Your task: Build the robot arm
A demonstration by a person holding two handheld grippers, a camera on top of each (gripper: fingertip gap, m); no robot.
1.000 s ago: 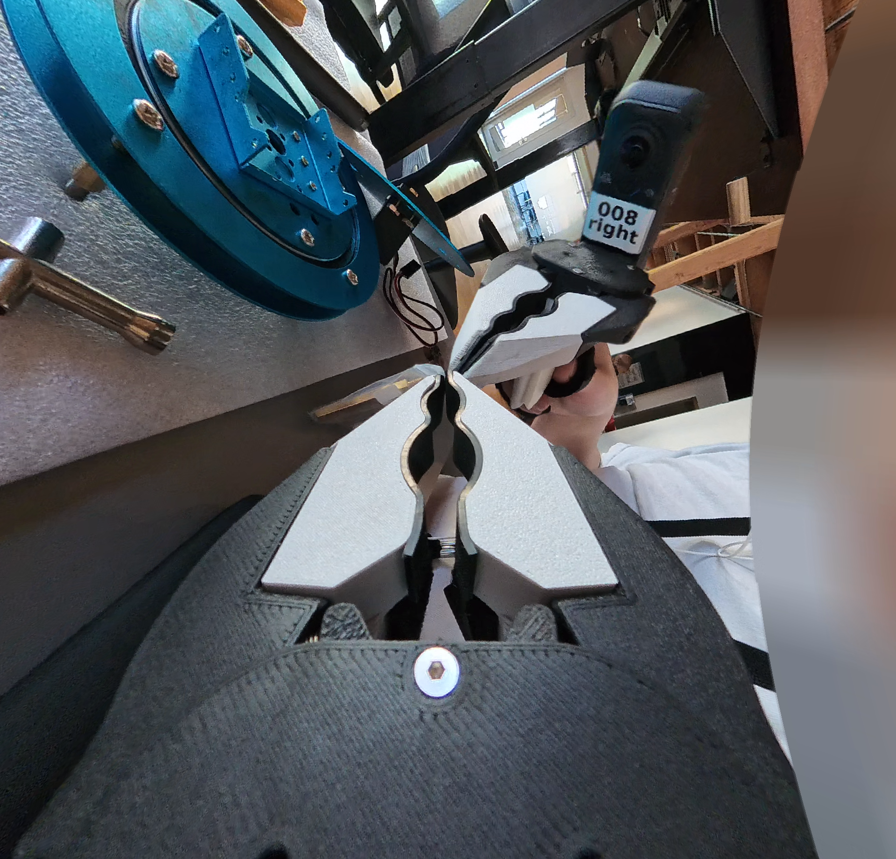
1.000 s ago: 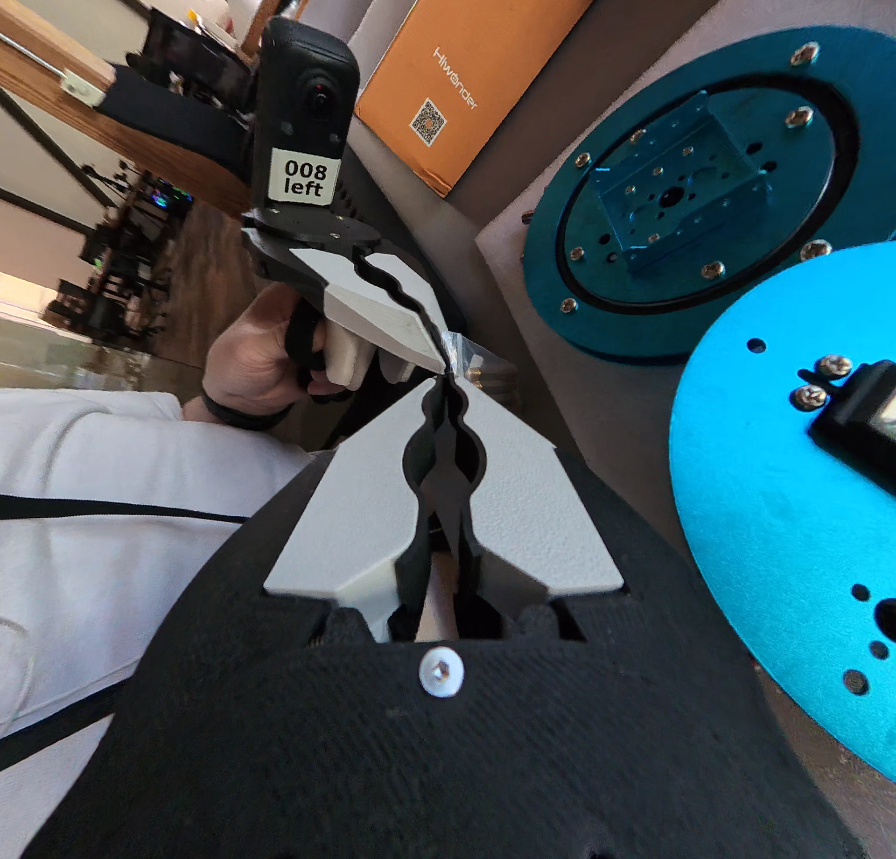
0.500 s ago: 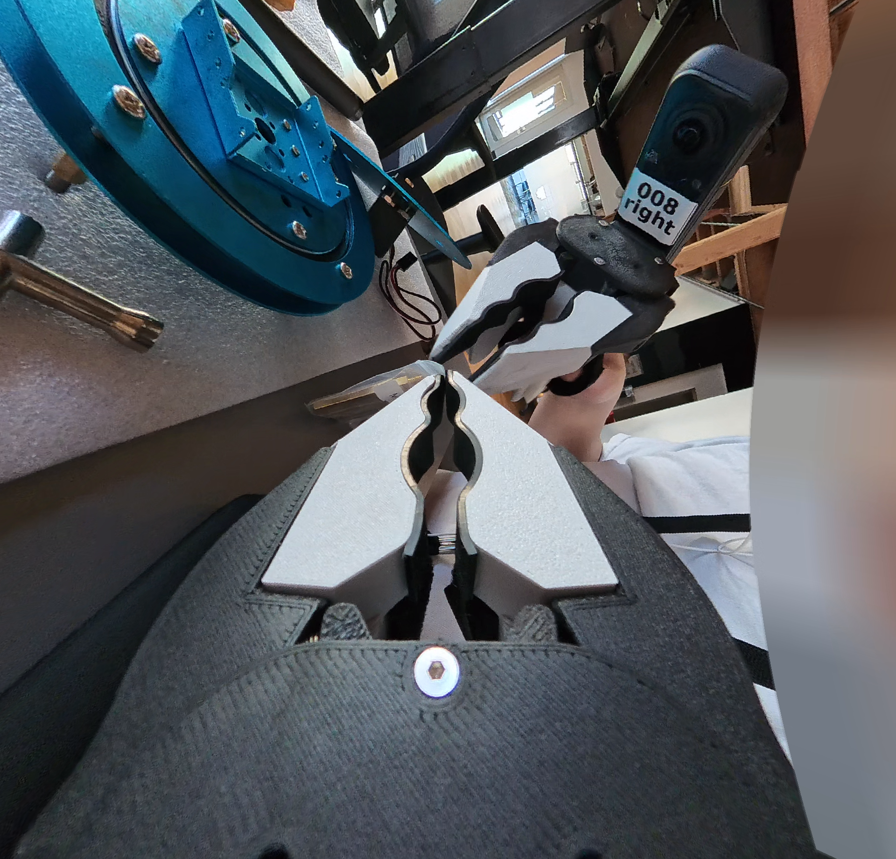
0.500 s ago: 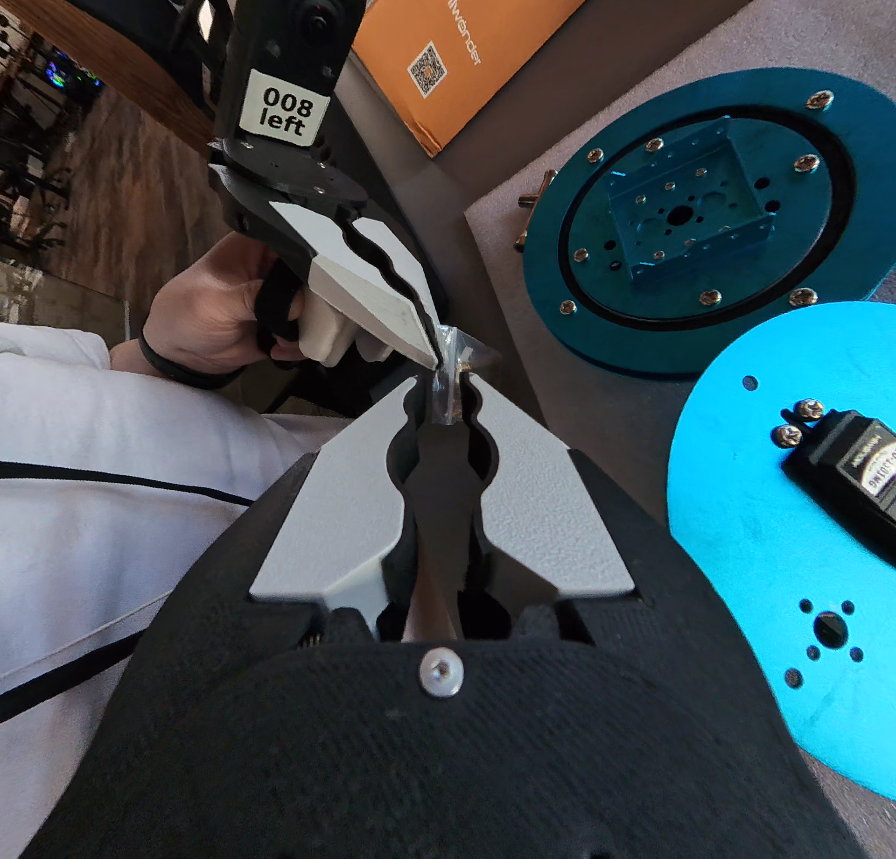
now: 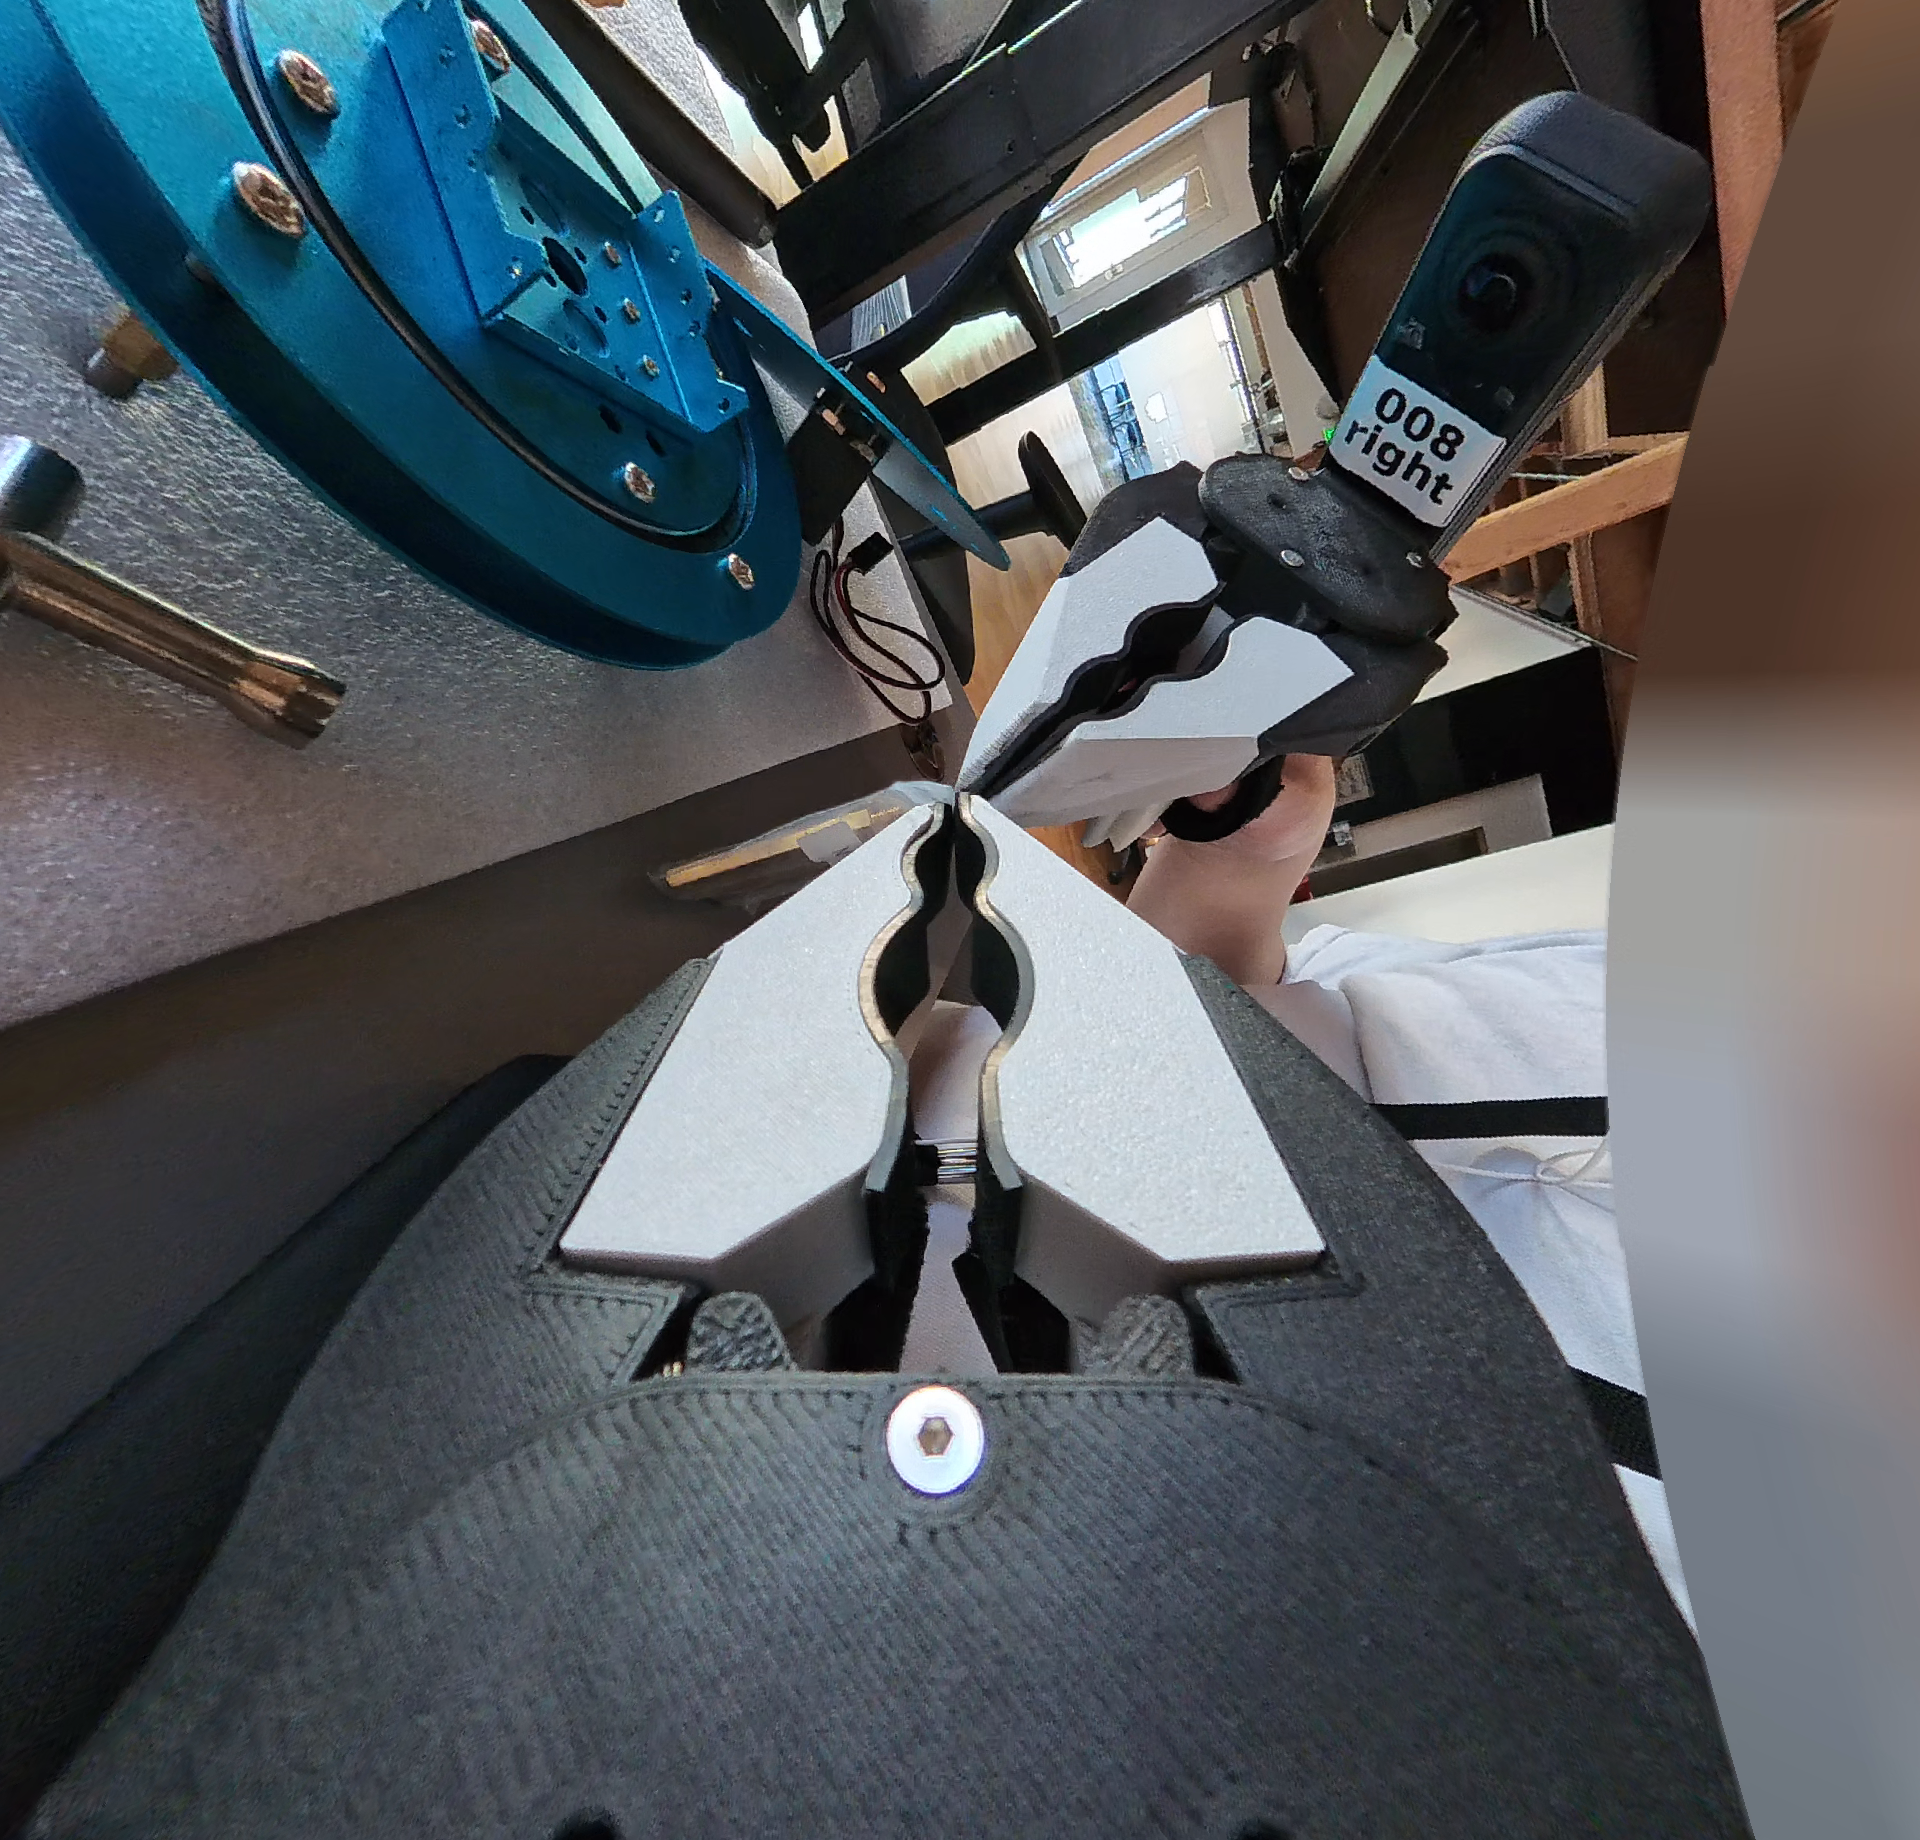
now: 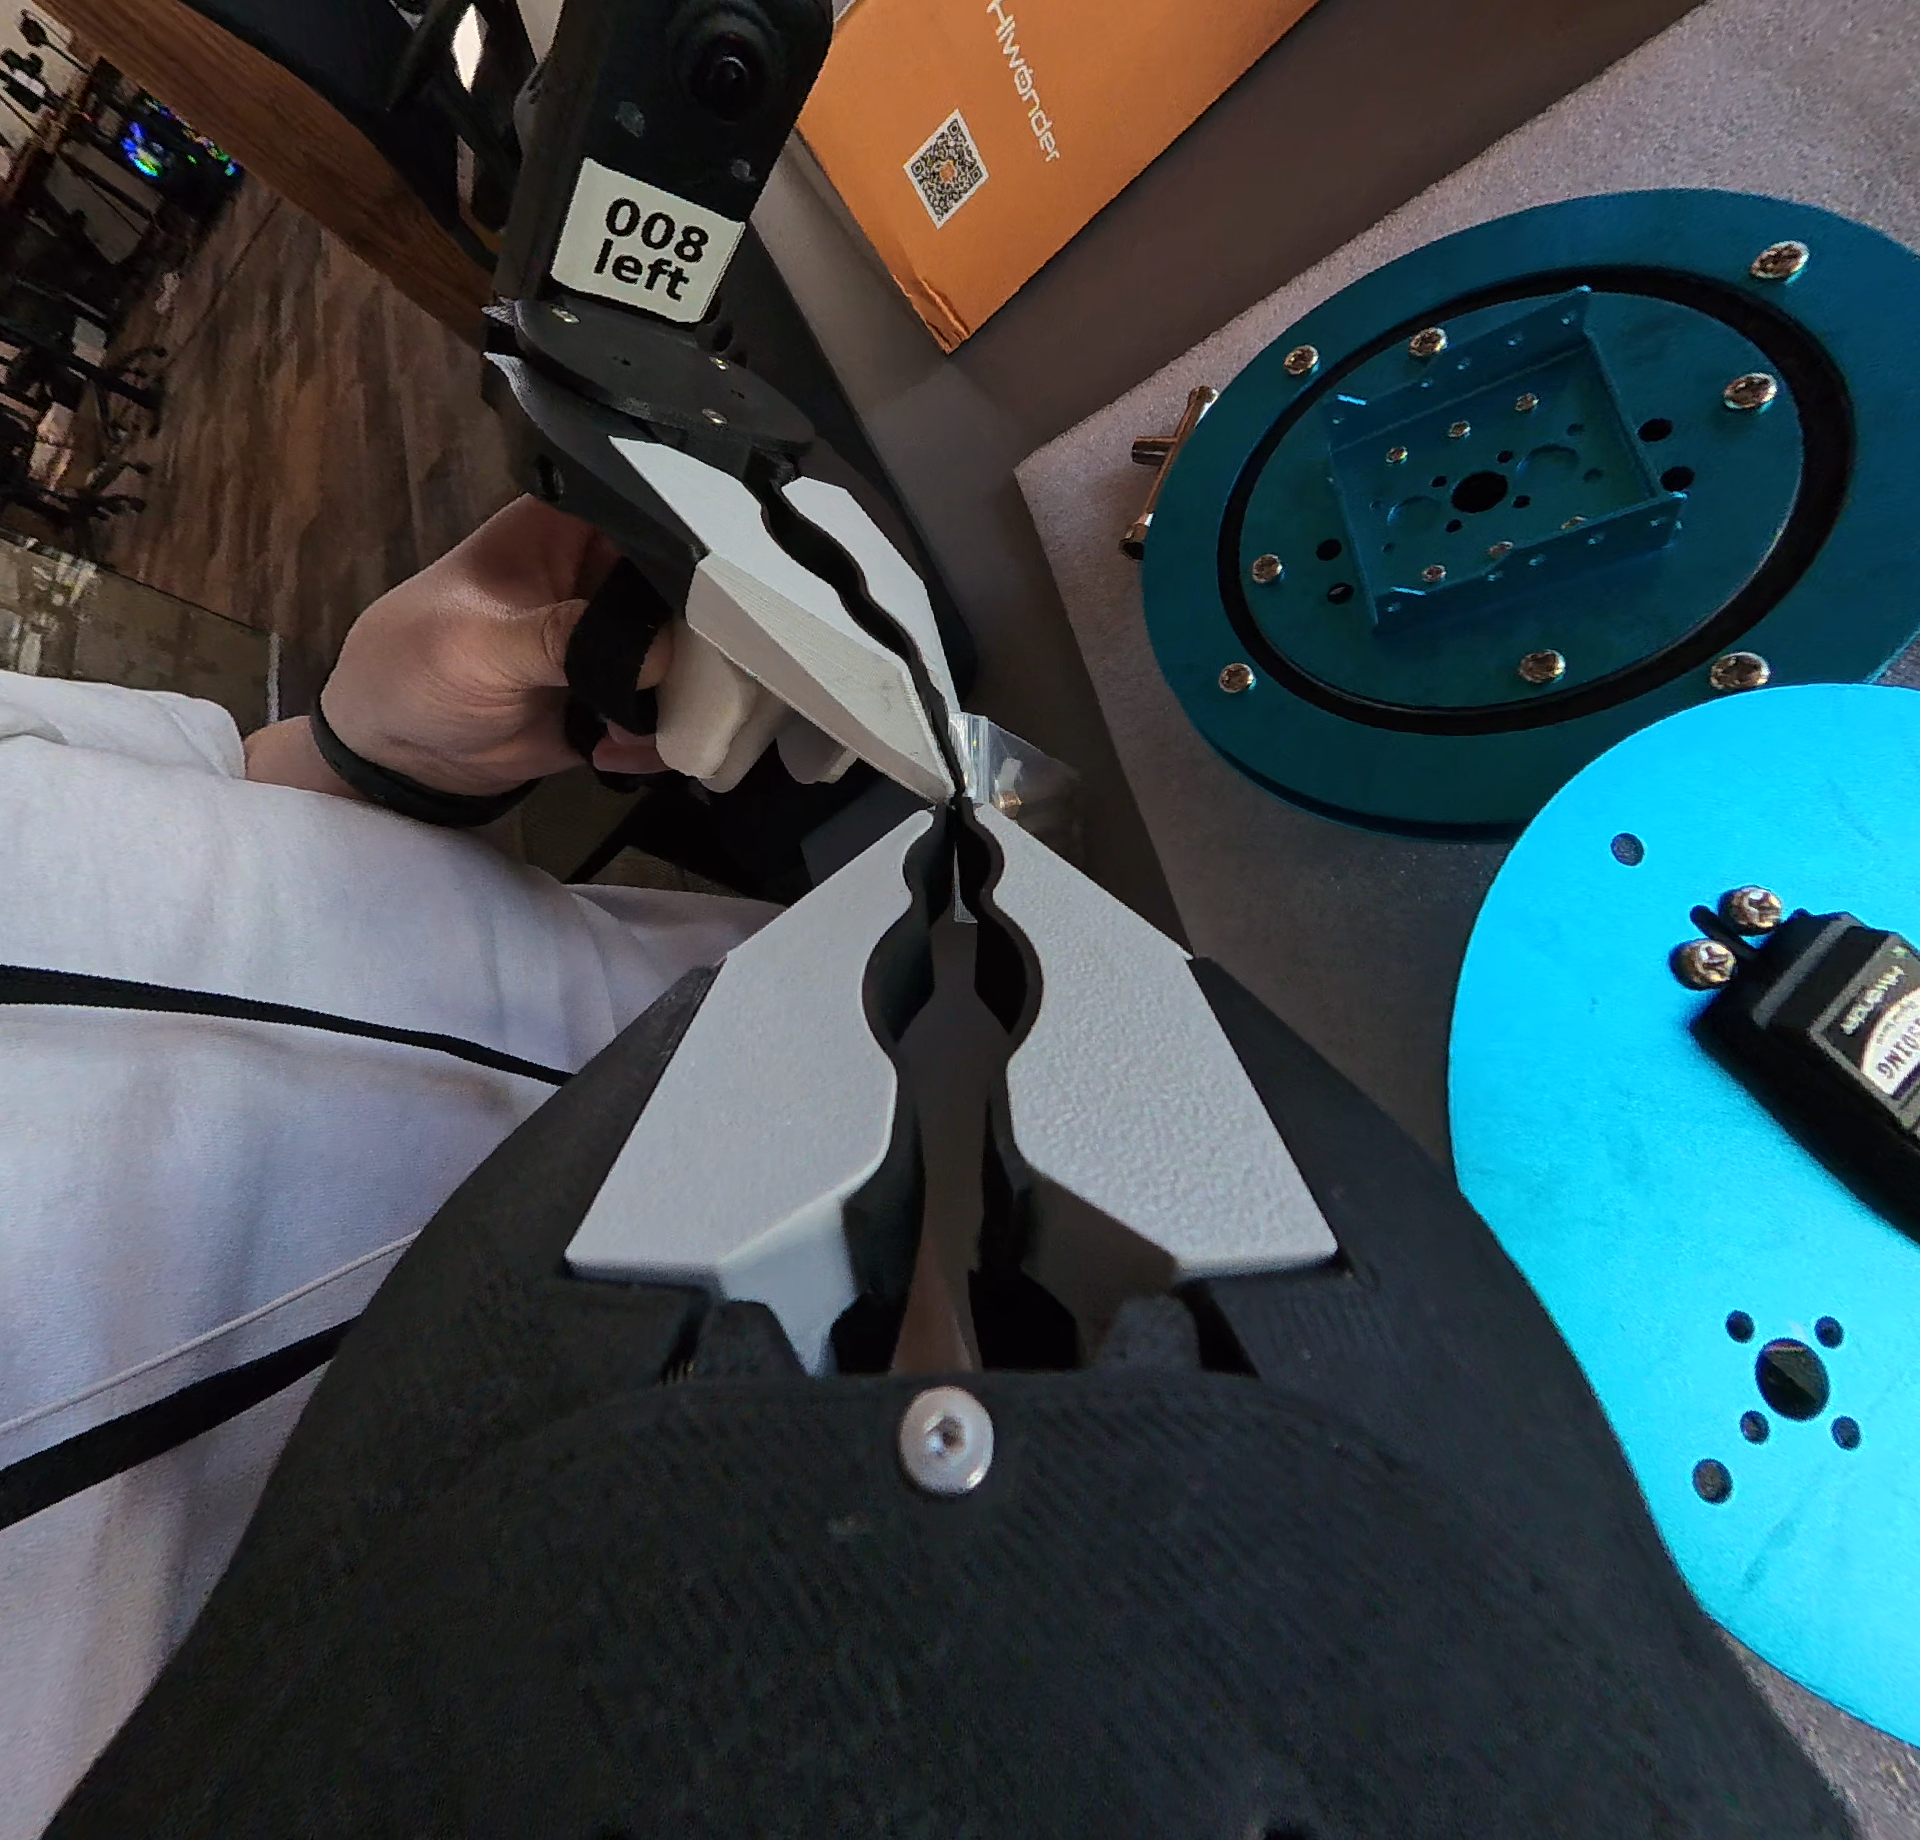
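Pinching clear bag (image 6: 1003, 762), orange box (image 6: 1049, 76) right-view only

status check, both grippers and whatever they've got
Left gripper and right gripper shut, tip to tip on a small clear bag. Held off the table edge. Nothing between.

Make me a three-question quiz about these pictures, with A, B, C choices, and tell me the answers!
1. Where is the black motor?
A) on the light blue plate
B) on the floor
C) inside a drawer

2. What colour is the cardboard box?
A) green
B) orange
C) white

3. How are the left gripper and right gripper?
A) both wide open
B) one open, one shut
C) both shut on the little clear bag

Answers:
1 A: the motor lies on that plate beside two screws.
2 B: its whole visible side is orange.
3 C: both pairs of tips meet and pinch the bag.
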